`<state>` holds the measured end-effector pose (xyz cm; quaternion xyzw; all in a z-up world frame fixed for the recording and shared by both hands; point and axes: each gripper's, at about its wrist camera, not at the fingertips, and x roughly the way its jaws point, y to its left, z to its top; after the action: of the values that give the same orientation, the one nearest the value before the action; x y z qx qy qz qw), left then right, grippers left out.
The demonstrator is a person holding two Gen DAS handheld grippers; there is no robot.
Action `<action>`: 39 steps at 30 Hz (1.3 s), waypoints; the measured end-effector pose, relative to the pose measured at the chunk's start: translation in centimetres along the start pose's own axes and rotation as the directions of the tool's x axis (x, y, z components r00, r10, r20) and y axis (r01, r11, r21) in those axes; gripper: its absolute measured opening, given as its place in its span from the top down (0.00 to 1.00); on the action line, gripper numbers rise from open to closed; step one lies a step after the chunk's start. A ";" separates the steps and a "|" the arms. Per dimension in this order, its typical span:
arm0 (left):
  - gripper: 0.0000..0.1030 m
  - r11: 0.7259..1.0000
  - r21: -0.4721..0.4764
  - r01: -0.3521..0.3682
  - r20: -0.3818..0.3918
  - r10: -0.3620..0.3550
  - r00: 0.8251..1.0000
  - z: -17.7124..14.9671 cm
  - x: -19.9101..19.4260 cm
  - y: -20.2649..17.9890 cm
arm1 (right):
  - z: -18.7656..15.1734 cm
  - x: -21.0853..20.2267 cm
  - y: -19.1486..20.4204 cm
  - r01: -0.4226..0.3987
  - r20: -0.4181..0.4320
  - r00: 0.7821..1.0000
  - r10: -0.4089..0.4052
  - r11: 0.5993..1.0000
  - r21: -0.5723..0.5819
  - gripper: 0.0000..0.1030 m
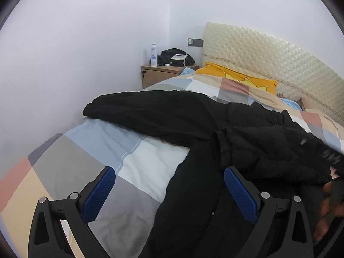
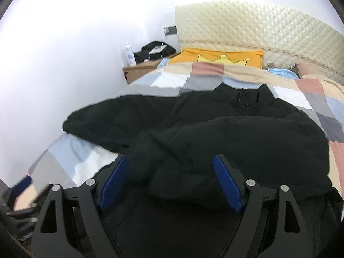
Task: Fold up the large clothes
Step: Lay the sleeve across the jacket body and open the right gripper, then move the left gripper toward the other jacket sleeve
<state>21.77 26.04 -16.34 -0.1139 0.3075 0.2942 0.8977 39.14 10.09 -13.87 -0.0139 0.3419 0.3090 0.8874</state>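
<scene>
Across the middle of the bed (image 1: 90,150), a large black jacket (image 2: 236,133) lies spread over a checked duvet (image 1: 137,161) of blue, grey, white, peach and pink squares. One sleeve (image 1: 137,109) of the jacket stretches out toward the wall-side edge of the bed, while the collar and zip (image 2: 241,99) point toward the head of the bed. The other side of the jacket is bunched up in a thick fold on top of the body of the jacket.

At the head of the bed stands a cream quilted headboard (image 1: 268,51), with an orange pillow (image 2: 219,57) lying just in front of it. Beside the head of the bed, in the corner, is a wooden nightstand (image 1: 159,73) carrying a white bottle (image 1: 153,54) and a dark bundle (image 1: 176,57).

At the foot end of the bed, the left gripper (image 1: 169,193) hovers with its blue-padded jaws wide apart, one pad over the duvet and one over the jacket's hem, gripping nothing. The right gripper (image 2: 172,180) also has its jaws spread wide, straddling the bunched fold of the jacket without closing on it.
</scene>
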 end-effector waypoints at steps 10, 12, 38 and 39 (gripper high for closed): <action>0.01 0.993 0.097 0.062 0.039 -0.066 0.997 -0.1 -1.8 -3.0 | -0.2 -9.3 -4.3 0.093 0.131 0.987 -0.095 0.995 0.023 0.20; 0.01 0.991 0.114 0.066 0.053 -0.073 0.996 0.1 -2.1 -3.6 | -0.6 -11.1 -5.1 0.116 0.154 0.981 -0.117 0.993 0.017 0.20; 0.01 0.942 0.220 0.253 0.049 -0.270 0.962 -1.5 -5.6 -9.1 | -10.4 -26.4 -12.1 0.201 0.224 0.950 -0.218 0.975 0.099 0.20; 0.01 0.941 0.217 0.260 0.043 -0.276 0.960 -1.5 -5.6 -9.2 | -10.8 -26.6 -12.2 0.201 0.223 0.950 -0.219 0.975 0.099 0.20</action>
<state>22.97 15.55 -13.85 -0.0486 0.2853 0.1391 0.9470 24.18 -16.62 -8.04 0.0192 0.2435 0.1993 0.9490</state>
